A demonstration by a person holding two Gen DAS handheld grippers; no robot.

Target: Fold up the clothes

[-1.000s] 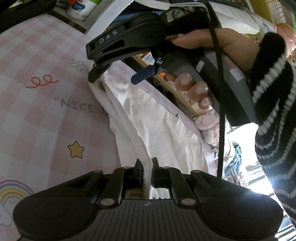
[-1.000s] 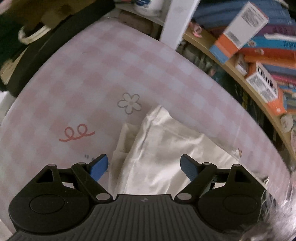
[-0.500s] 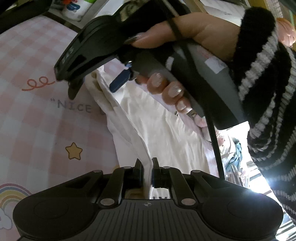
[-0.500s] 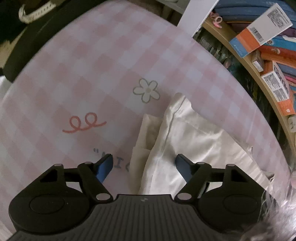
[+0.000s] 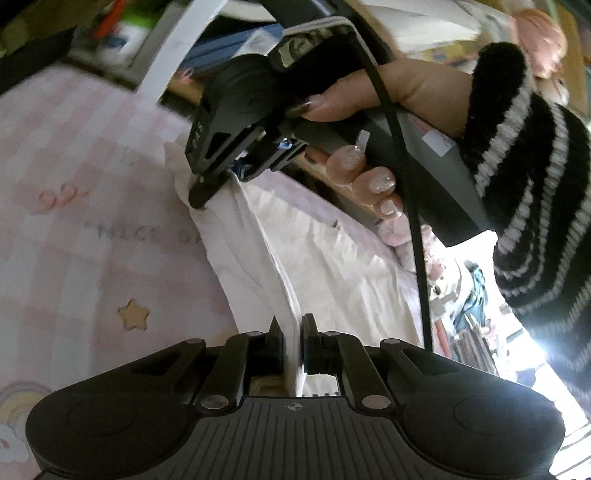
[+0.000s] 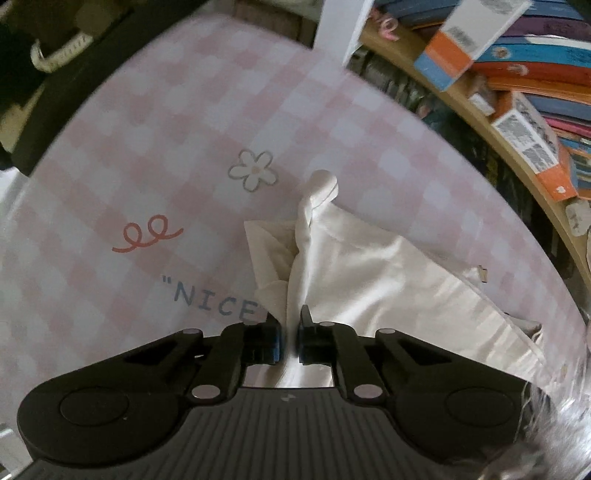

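A cream-white garment (image 5: 332,266) (image 6: 388,273) lies partly folded on a pink checked cloth. My left gripper (image 5: 291,326) is shut on the garment's near edge, with a strip of fabric pinched between its pads. My right gripper (image 6: 290,323) points straight down and is shut on the far corner, where the fabric bunches up into a ridge. In the left wrist view the right gripper (image 5: 221,181) shows at the garment's far end, held by a hand (image 5: 369,103) in a black-and-white striped sleeve.
The pink checked cloth (image 6: 155,155) bears a flower, a red squiggle and the word "NICE". A wooden shelf (image 6: 517,122) with books and boxes runs along the far right edge. A white post (image 6: 343,29) stands at the back. Dark things lie at the far left.
My right gripper has closed from wide open onto the garment's far corner, gathering the fabric into a ridge. My left gripper keeps its hold and has rolled a little.
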